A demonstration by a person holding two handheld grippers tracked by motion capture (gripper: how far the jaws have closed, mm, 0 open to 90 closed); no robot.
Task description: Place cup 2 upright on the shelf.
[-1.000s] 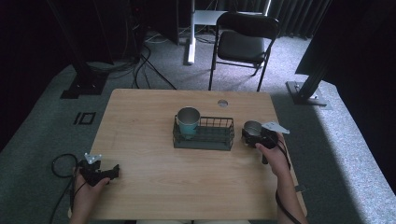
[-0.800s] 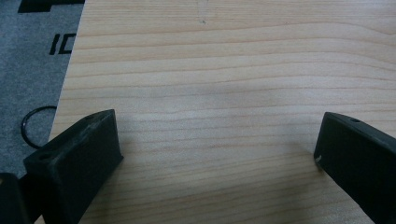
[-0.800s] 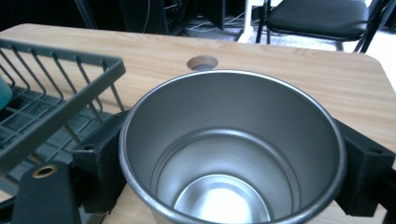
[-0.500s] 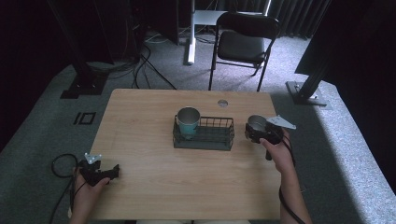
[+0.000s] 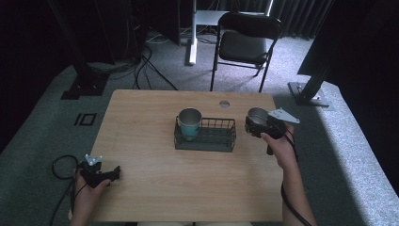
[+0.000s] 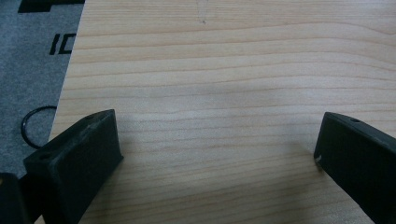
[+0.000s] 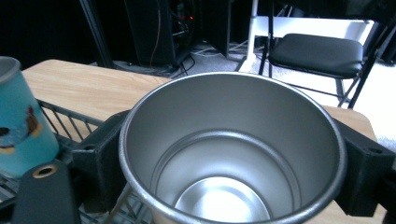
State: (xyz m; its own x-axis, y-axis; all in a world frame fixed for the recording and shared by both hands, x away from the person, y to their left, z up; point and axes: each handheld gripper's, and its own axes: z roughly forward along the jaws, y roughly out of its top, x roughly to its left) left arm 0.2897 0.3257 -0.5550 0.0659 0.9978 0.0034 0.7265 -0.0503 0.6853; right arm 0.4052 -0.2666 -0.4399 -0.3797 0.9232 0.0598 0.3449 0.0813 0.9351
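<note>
The shiny round steel cup [image 7: 232,154] sits clamped between the black jaws of my right gripper [image 5: 261,125], one jaw pressed to each side of its wall, its open mouth facing up and its inside empty. I hold it above the right part of the pale wooden counter [image 5: 155,188], just beside the right end of the black wire basket [image 5: 205,135]. A teal cup with a metal rim [image 5: 189,122] stands upright in the left end of that basket. My left gripper [image 5: 99,173] rests low at the counter's near left corner, well apart from the basket, its jaws spread wide with only bare wood between them. A black folding chair [image 5: 245,44] stands on the grey carpet beyond the counter.
</note>
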